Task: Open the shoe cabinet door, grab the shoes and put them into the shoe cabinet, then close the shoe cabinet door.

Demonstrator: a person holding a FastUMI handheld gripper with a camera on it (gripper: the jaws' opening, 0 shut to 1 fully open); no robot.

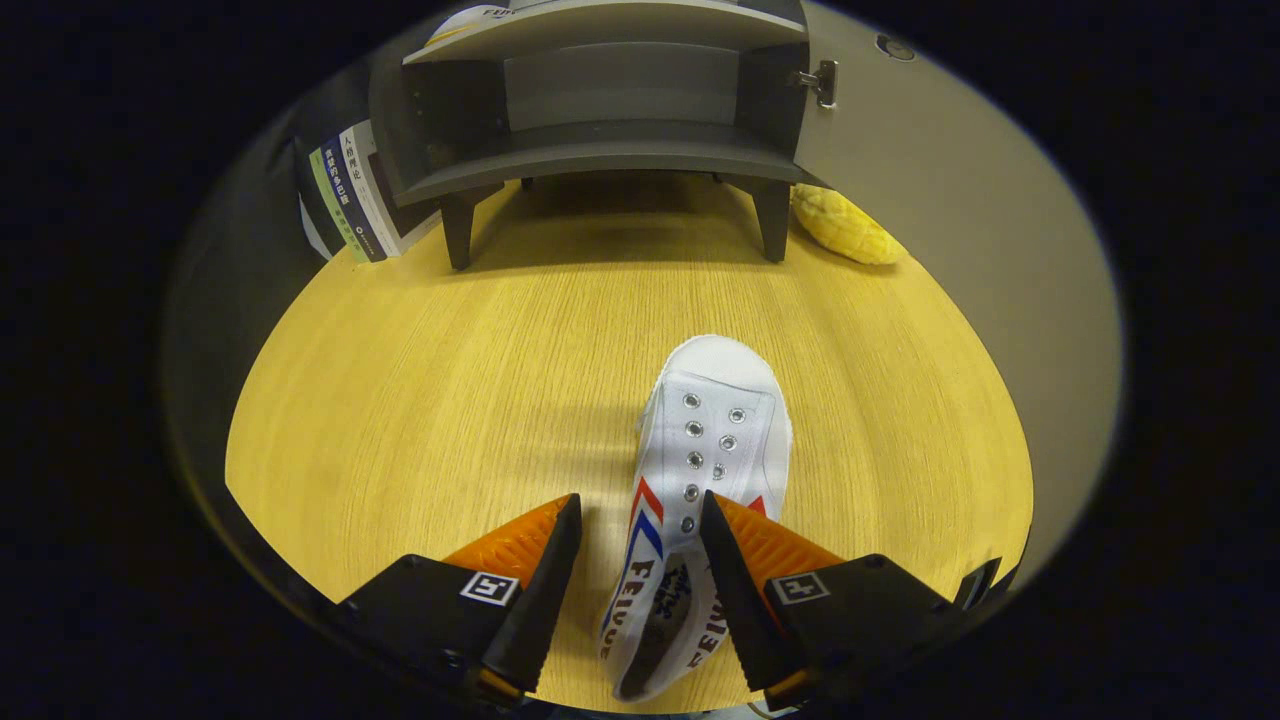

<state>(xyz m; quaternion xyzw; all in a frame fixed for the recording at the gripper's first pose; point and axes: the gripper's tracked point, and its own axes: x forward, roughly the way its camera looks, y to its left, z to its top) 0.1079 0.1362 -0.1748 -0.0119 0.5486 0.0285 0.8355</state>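
Observation:
A white canvas shoe with red and blue stripes lies on the wooden table, toe pointing toward the shoe cabinet. My gripper is open, its fingers straddling the shoe's rear half. The right finger sits against the shoe's side, while a strip of table shows between the left finger and the shoe. The dark grey cabinet stands on short legs beyond the shoe. Its door is swung open to the right, showing bare shelves inside.
Several books lean upright beside the cabinet's left side. A yellow bumpy bun-shaped object lies by the cabinet's right leg, under the open door. Bare tabletop stretches between the shoe and the cabinet.

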